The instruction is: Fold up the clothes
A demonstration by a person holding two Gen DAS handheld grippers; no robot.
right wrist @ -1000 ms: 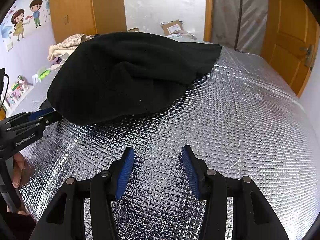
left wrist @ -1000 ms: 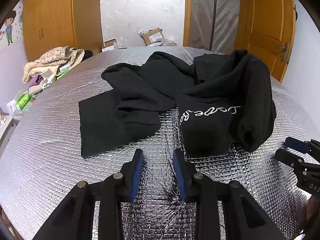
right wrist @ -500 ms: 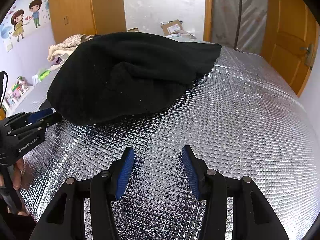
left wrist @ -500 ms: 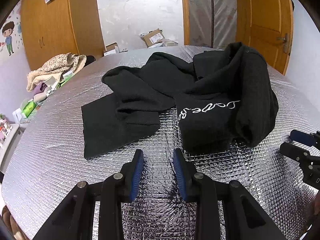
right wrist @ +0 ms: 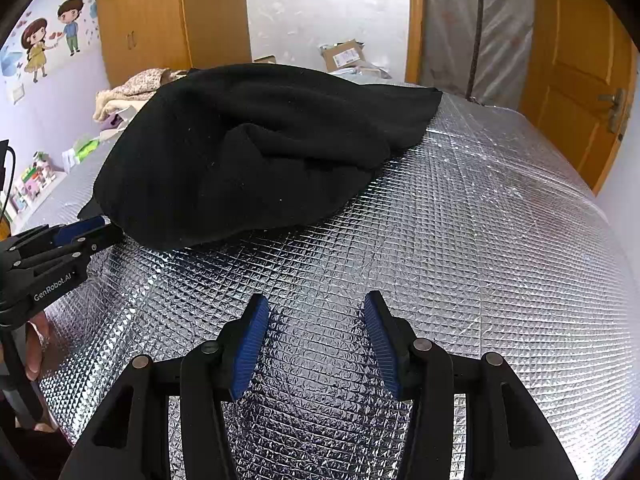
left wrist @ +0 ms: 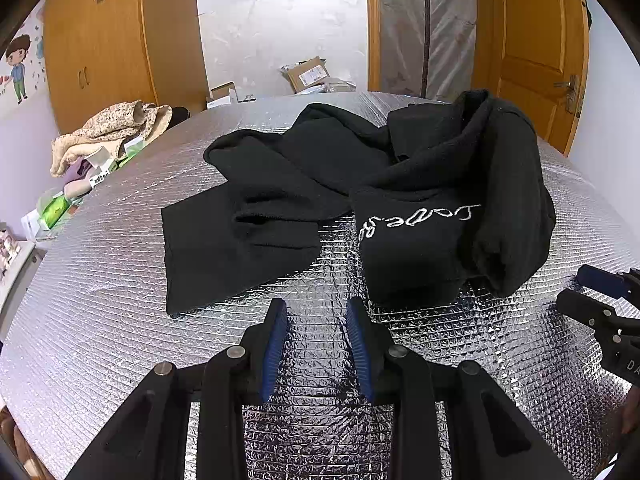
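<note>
Both claws idling open and empty near the bench's near edge: left claw [left wrist: 316,344], right claw [right wrist: 316,340], facing the crumpled black garment [left wrist: 360,192], probably picking grab points.

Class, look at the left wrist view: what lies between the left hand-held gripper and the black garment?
Nothing but bare silver foil mat; the left hand-held gripper is open, short of the black garment.

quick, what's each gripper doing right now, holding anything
Left gripper: open, holding nothing, short of the black garment.
Right gripper: open, holding nothing, over bare silver mat.
</note>
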